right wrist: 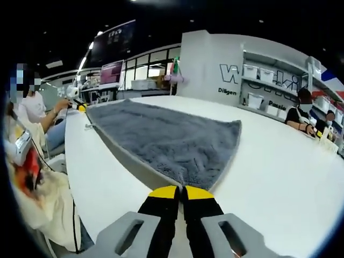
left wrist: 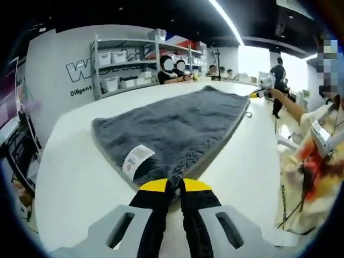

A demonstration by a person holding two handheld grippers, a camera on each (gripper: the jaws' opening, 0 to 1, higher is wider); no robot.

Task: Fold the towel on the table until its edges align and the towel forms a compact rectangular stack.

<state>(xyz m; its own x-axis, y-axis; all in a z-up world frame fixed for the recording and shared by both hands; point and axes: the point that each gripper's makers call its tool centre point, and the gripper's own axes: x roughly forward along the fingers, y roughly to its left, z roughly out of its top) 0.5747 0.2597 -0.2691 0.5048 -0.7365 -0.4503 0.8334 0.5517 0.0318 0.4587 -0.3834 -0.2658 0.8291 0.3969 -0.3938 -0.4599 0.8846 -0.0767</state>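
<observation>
Your left claw [left wrist: 176,185] is clenched on one near corner of the gray towel [left wrist: 177,126]; your right claw [right wrist: 180,191] grips another corner, towel flat on the white tabletop [left wrist: 80,177].

Left gripper [left wrist: 176,186] and right gripper [right wrist: 181,192] each have jaws closed together, pinching cloth.

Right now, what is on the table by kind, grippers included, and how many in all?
Grey towel: 1
White care label on the towel: 1
Grippers shut on towel corners: 2, the left gripper and the right gripper
Total: 4
</observation>
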